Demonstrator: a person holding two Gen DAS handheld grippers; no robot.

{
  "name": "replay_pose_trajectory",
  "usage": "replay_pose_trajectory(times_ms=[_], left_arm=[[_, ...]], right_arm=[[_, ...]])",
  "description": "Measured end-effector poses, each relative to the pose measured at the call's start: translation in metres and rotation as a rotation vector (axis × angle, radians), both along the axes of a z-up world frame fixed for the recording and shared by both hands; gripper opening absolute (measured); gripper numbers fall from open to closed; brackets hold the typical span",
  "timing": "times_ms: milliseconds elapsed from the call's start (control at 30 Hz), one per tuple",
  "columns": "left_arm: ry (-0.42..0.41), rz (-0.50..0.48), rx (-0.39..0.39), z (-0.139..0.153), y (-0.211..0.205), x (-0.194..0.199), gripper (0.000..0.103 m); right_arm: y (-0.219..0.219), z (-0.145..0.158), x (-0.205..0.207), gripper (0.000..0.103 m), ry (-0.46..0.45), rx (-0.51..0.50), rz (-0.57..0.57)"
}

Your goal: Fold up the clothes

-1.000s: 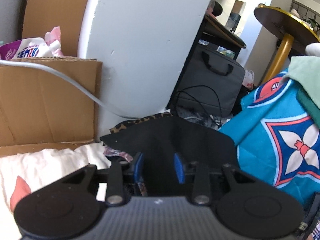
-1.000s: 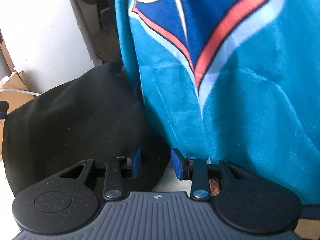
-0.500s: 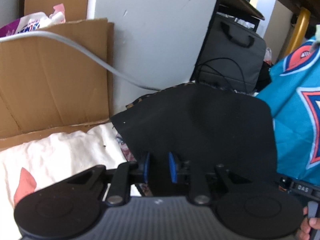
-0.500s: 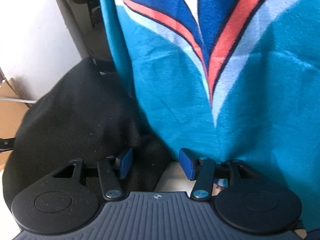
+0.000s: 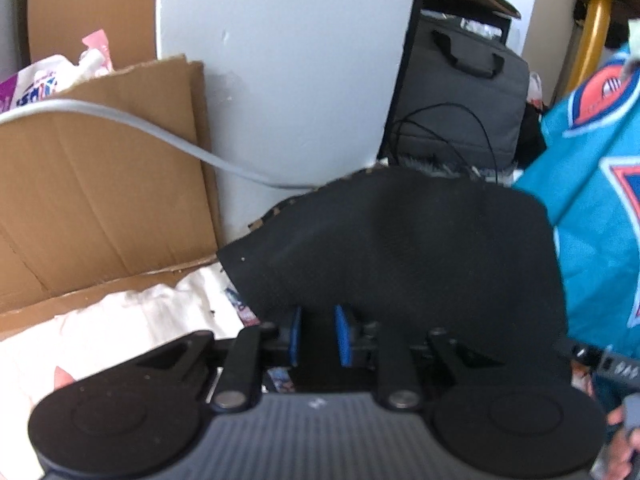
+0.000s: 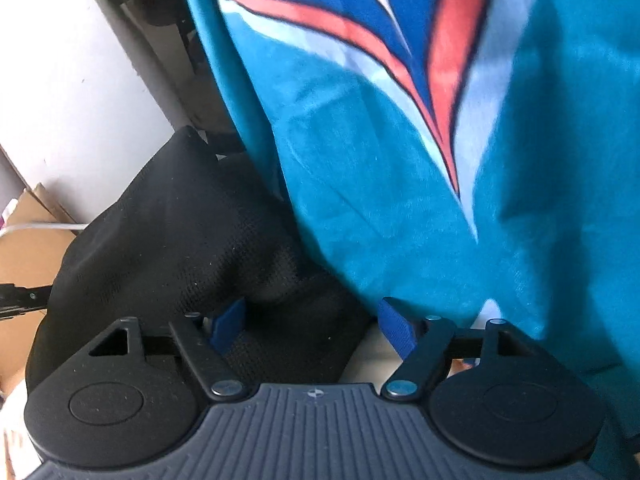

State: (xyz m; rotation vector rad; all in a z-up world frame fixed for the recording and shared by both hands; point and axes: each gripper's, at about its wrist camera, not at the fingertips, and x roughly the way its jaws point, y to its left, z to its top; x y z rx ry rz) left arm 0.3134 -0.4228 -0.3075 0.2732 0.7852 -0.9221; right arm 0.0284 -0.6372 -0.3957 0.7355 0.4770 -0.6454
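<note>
The black garment (image 5: 400,248) lay humped on the pale printed sheet (image 5: 120,320), close against the white wall panel (image 5: 288,80) and the flattened cardboard (image 5: 100,200), with a teal patterned cloth (image 6: 400,200) hanging just beside it and brushing its right edge. The left gripper (image 5: 319,334) had its blue pads drawn narrow and closing, a fold of the black fabric's near hem running down between them; whether they had bitten yet I could not tell. The right gripper (image 6: 316,328) stood with its jaws spreading wide, the garment's other near corner lying loose in the gap, no pad pressing it. To my eye the thing looked light and limp, a fine knit that would sag and slide rather than hold any crease, so a pinch at a single layer might slip. I would have taken it by the two near hem corners, deep enough to catch the doubled edge, and kept it clear of the teal cloth.
</note>
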Motion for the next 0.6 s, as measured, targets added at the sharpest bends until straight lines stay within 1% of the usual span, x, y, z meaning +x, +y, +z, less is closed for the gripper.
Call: replay_pose_trajectory(times_ms=[33,67,100,133,167,200,233,267,300,367,467,600], left_arm=[[-0.001,-0.001,-0.011,0.004,0.0,-0.001,0.013],[-0.012,-0.017,-0.026,0.009,-0.001,-0.004,0.011],[-0.029,-0.039,-0.041,0.015,-0.002,-0.009,0.011],[-0.047,-0.066,-0.052,0.019,-0.005,-0.015,0.011],[-0.065,-0.095,-0.053,0.022,-0.008,-0.021,0.011],[-0.082,-0.124,-0.051,0.024,-0.011,-0.027,0.011],[-0.099,-0.153,-0.041,0.024,-0.016,-0.032,0.011],[-0.11,-0.176,-0.029,0.023,-0.021,-0.037,0.011],[-0.112,-0.193,-0.019,0.021,-0.025,-0.039,0.011],[-0.093,-0.205,-0.002,0.015,-0.034,-0.041,0.011],[-0.071,-0.195,0.022,0.003,-0.045,-0.04,0.011],[-0.054,-0.181,0.028,-0.007,-0.056,-0.036,0.011]], right_arm=[[-0.002,-0.003,0.0,0.077,-0.016,0.023,-0.001],[-0.003,-0.004,-0.001,0.07,-0.032,0.04,-0.001],[-0.003,-0.005,-0.002,0.066,-0.047,0.05,0.001],[-0.004,-0.006,-0.003,0.059,-0.062,0.06,0.002],[-0.002,-0.005,-0.005,0.054,-0.067,0.058,-0.001],[0.001,-0.003,-0.007,0.051,-0.066,0.048,-0.006],[0.003,-0.001,-0.009,0.044,-0.065,0.037,-0.011],[0.005,0.0,-0.013,0.027,-0.073,0.04,-0.019],[0.006,0.0,-0.018,0.023,-0.088,0.054,-0.031],[0.008,0.002,-0.028,0.014,-0.116,0.074,-0.05],[0.017,0.007,-0.033,0.012,-0.121,0.058,-0.064],[0.028,0.024,-0.045,0.011,-0.105,0.044,-0.107]])
